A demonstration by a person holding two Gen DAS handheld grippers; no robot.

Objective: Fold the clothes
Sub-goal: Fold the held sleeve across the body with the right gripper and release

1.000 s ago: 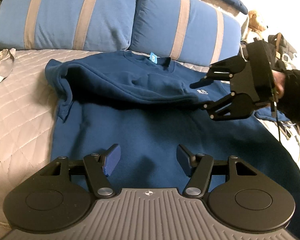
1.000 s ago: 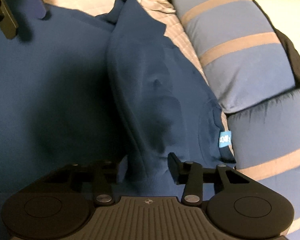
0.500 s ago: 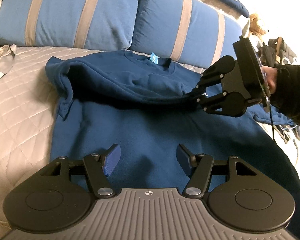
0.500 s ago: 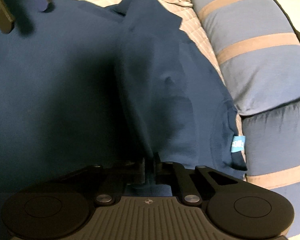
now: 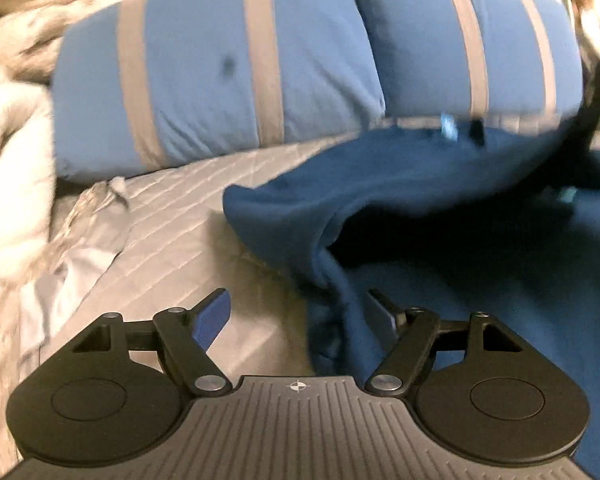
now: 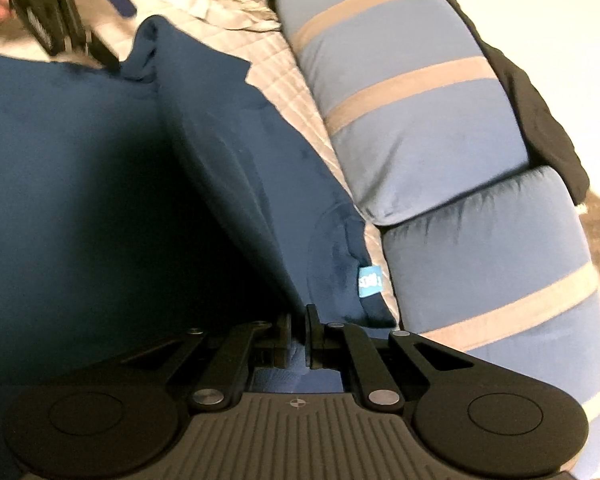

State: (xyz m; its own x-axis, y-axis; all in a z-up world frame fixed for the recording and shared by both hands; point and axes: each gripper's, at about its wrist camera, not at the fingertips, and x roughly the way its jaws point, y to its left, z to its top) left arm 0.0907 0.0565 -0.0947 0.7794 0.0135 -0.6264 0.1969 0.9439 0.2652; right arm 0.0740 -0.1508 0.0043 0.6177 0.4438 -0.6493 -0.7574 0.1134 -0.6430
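A dark blue sweatshirt point(image 5: 440, 184) lies on a quilted bed, its top part folded over along a raised fold. In the right wrist view the sweatshirt point(image 6: 236, 168) fills the left and middle. My right gripper point(image 6: 298, 330) is shut on the folded edge near the collar's light blue tag point(image 6: 370, 280) and lifts it. My left gripper point(image 5: 296, 312) is open at the sweatshirt's left edge, with the bunched shoulder cloth between its fingers. It also shows in the right wrist view point(image 6: 60, 20) at the top left.
Two blue pillows with grey stripes point(image 5: 204, 76) point(image 6: 412, 120) lie along the head of the bed. The grey quilted cover point(image 5: 172, 232) lies to the left of the sweatshirt. A pale crumpled blanket point(image 5: 8, 160) lies at far left. A black garment point(image 6: 540, 120) lies behind the pillows.
My right gripper closed on the folded edge and raised it. My left gripper moved left and forward to the sweatshirt's left shoulder edge and stayed open.
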